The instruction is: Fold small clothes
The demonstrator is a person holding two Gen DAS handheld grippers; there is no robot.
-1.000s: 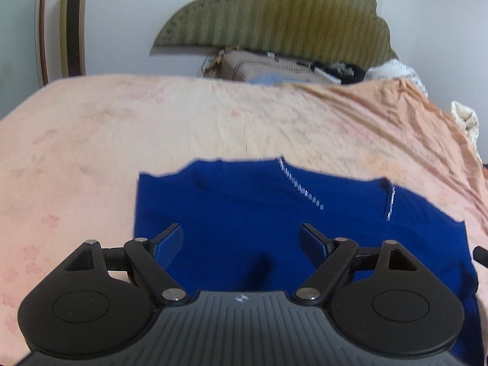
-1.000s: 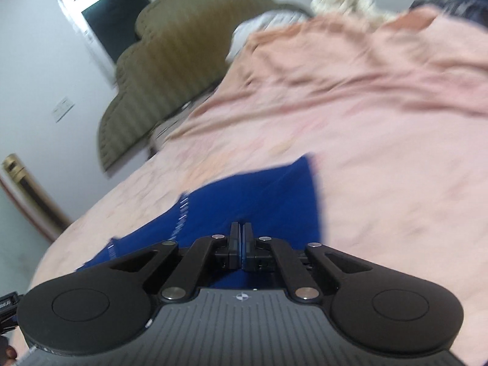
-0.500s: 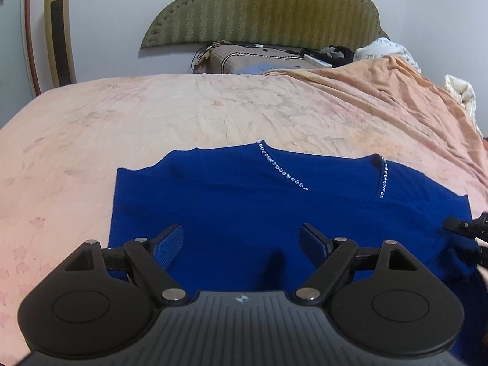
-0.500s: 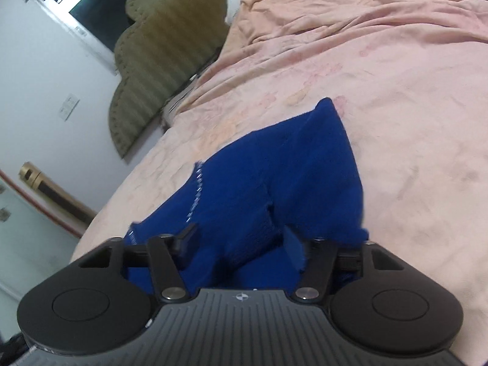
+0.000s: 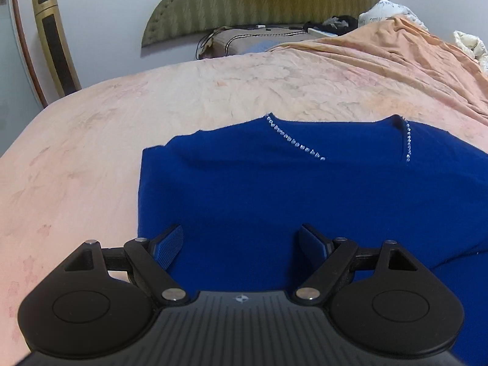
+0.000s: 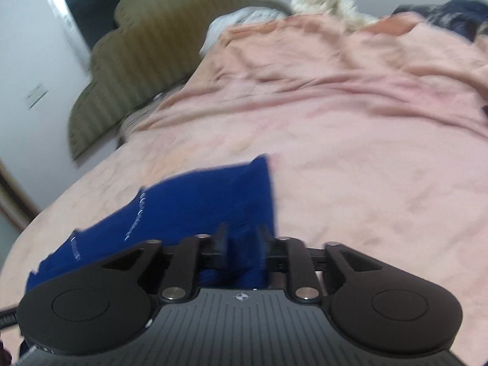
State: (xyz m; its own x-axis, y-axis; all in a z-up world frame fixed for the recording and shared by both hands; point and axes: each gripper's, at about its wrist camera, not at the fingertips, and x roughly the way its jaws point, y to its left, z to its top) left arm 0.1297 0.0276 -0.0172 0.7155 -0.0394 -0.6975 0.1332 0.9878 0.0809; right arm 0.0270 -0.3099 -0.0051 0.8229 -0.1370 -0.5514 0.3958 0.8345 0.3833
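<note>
A small royal-blue top (image 5: 274, 195) with a silver-beaded V neckline lies on the pink bed sheet (image 5: 91, 140), neckline towards the headboard. My left gripper (image 5: 242, 239) is open and empty, low over the top's near left part. In the right wrist view the same top (image 6: 207, 201) shows blurred; its right edge bunches up between the fingers of my right gripper (image 6: 242, 241), whose jaws stand narrowly apart around that fold.
An olive padded headboard (image 5: 262, 0) stands at the far end. A brown pillow (image 5: 244, 41) and dark items lie below it. White bedding (image 6: 323, 3) is heaped at the far right. A gold tower fan (image 5: 55, 42) stands left of the bed.
My right gripper opened from shut half a second ago, and has since narrowed onto the top's right edge. My left gripper stayed open and shifted left.
</note>
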